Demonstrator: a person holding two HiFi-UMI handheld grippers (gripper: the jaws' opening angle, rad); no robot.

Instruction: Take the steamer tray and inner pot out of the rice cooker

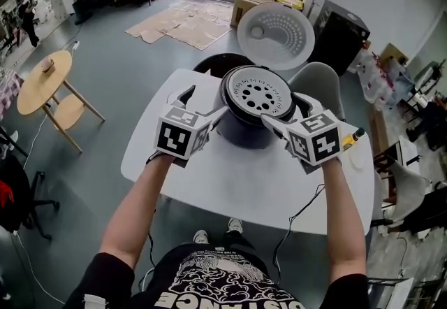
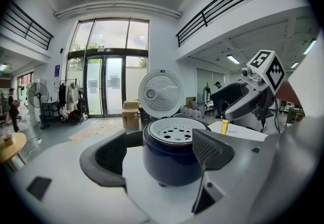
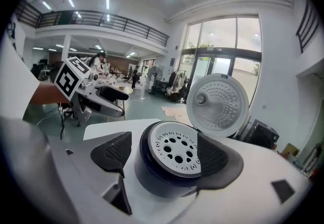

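**A:** Looking down on the white bench [image 1: 230, 182]. The dark blue rice cooker [image 1: 236, 131] stands at its far middle. Its lid [image 1: 276, 35] is tipped up and back, dimpled white underside facing us.

**B:** Where's the steamer tray [image 1: 260, 93]?

**A:** Seated level in the cooker's mouth, a white disc with a ring of round holes. It covers the opening, so the inner pot can't be made out underneath.

**B:** And the grippers?

**A:** The left gripper [image 1: 204, 105] is at the cooker's left flank and the right gripper [image 1: 290, 110] at its right, marker cubes toward the person. Both are low over the bench.

**B:** What are the jaws doing?

**A:** In the left gripper view they're spread wide, and the cooker body fills the gap between the two dark ribbed pads. Nothing is clamped.

**B:** Same on the right?

**A:** Yes, the right gripper view shows them wide apart too. The cooker and tray sit between the pads. The right-hand pad overlaps the cooker's rim in the picture, but I can't tell whether it's touching.

**B:** Anything else around?

**A:** There's a grey chair [image 1: 318, 80] just behind the bench and a round wooden table [image 1: 43, 80] well off to the left. Flattened cardboard [image 1: 185, 21] lies on the floor near the glass doors.
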